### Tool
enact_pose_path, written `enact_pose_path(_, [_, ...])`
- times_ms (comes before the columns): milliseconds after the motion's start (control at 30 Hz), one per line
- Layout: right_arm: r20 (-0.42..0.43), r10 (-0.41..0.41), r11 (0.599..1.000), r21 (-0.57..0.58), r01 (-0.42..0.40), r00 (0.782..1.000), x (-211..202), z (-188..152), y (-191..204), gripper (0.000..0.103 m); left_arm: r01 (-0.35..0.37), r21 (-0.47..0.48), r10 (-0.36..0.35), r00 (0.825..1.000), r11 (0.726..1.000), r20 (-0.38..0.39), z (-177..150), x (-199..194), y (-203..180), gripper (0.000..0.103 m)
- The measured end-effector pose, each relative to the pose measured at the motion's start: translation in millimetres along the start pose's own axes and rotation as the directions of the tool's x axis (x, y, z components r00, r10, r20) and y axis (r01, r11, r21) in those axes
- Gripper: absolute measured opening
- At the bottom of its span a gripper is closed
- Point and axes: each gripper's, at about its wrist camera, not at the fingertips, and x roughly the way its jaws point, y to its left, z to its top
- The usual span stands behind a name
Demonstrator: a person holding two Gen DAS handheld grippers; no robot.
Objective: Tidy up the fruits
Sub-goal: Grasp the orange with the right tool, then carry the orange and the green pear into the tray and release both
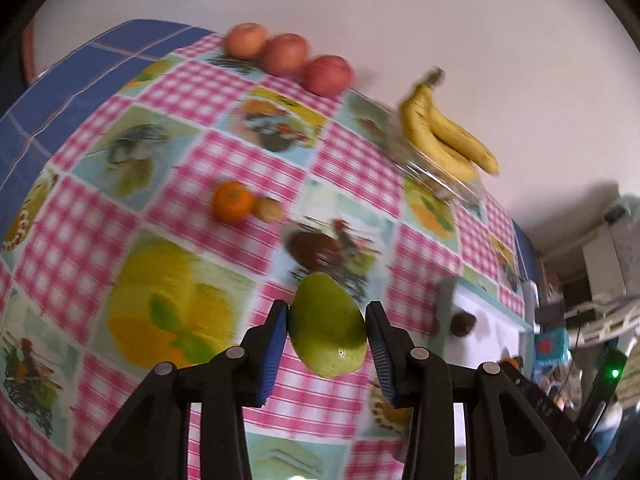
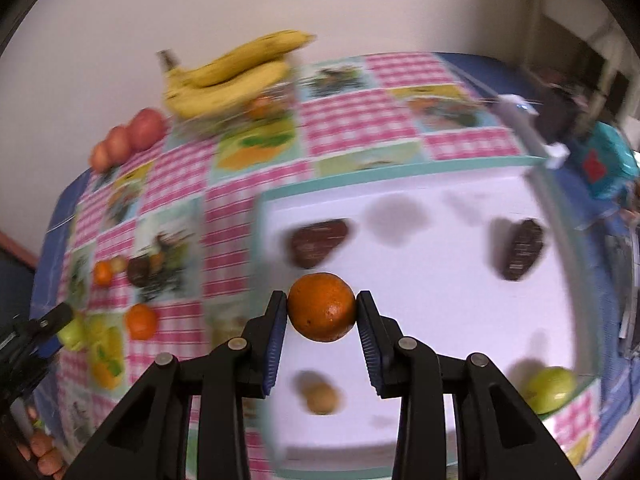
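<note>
Left tool (image 1: 326,322): clenched on a green lime-like fruit (image 1: 327,326), smooth skin, pointed end up, held above the tabletop (image 1: 208,92) between blue ribbed pads (image 1: 274,354). Right tool (image 2: 322,308): clenched on an orange (image 2: 322,307), dimpled skin with a small glossy highlight, held over a white tray (image 2: 440,300) with a pale teal rim. In the tray: two dark brown ridged pieces (image 2: 316,242) (kind cannot be told), one small tan round fruit (image 2: 321,398), one green apple-like fruit (image 2: 554,390) at the near right corner. On the tabletop, left wrist view: a mandarin (image 1: 232,201) touching a small yellowish fruit (image 1: 270,209); three red apples (image 1: 286,54) in a row at the far edge; a bunch of bananas (image 1: 444,134), yellow with brown specks, resting on a clear container (image 1: 440,178). Right wrist view adds another mandarin (image 2: 141,321) lying apart on the cloth. No legible writing on any item; motion blur softens most detail. Surface: oilcloth in pink-and-white gingham squares alternating with printed fruit and rooster panels, blue border at the edges. Room: plain off-white wall (image 1: 360,8) behind the tabletop; cluttered shelving and a green indicator light (image 1: 614,373) at far right.
</note>
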Motion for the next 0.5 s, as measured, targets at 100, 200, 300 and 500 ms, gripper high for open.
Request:
enact_pose_path(100, [0.005,-0.020,0.998,0.062,0.020,1.000,-3.9,2.9,-29.4,0.037,0.021,0.057,-0.020,1.000,0.998,-0.019,-10.0,7.2,-25.2,0.042])
enact_pose_path(200, [0.010,-0.041,0.992,0.118,0.040,0.999,-7.4,4.7,-56.9,0.037,0.040,0.108,-0.037,0.999,0.993,-0.033,-19.2,13.9,-49.8,0.042])
enact_pose_path(300, [0.018,-0.063,0.986,0.155,0.060,0.998,-11.7,5.7,-75.3,0.037,0.061,0.178,-0.053,0.997,0.982,-0.047,-27.9,21.1,-77.0,0.042])
enact_pose_path(500, [0.031,-0.080,0.975,0.213,0.071,0.996,-17.8,6.4,-104.3,0.037,0.100,0.289,-0.078,0.993,0.952,-0.087,-46.3,39.7,-124.3,0.042])
